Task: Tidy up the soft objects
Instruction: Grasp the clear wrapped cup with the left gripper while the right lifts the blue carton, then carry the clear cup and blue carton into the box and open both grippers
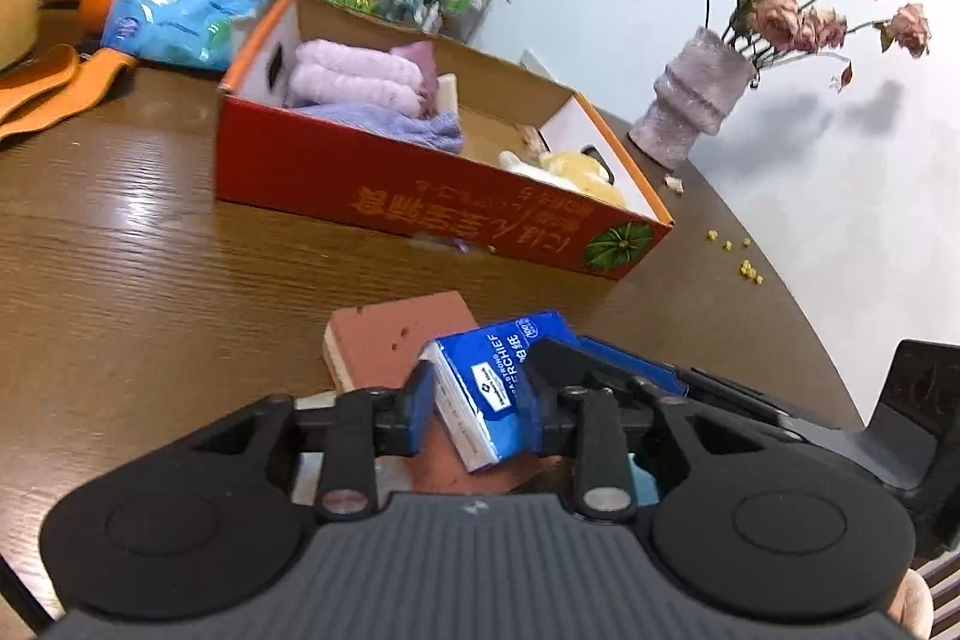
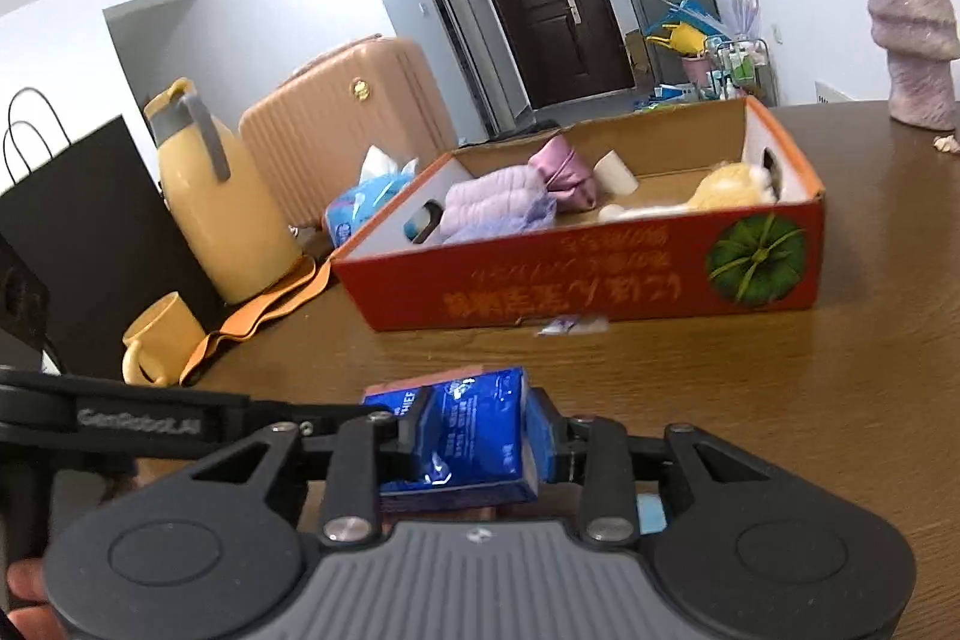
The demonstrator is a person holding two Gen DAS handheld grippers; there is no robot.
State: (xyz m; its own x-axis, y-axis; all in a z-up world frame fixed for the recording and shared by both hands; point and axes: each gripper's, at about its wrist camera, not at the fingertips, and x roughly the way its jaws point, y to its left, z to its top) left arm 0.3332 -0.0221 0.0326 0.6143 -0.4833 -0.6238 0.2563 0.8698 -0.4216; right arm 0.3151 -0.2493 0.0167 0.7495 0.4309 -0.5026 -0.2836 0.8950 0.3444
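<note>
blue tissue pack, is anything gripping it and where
Both grippers hold the blue tissue pack: the left gripper and the right gripper each clamp its opposite sides.

Blue tissue pack (image 1: 489, 388) between left tongs (image 1: 477, 397)

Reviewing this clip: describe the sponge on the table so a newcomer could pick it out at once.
Start at the long red cardboard box on the brown table. In front of it, outside it, lies a flat sponge, partly under the blue tissue pack. It alone is brick-pink, with a pale side layer.
</note>
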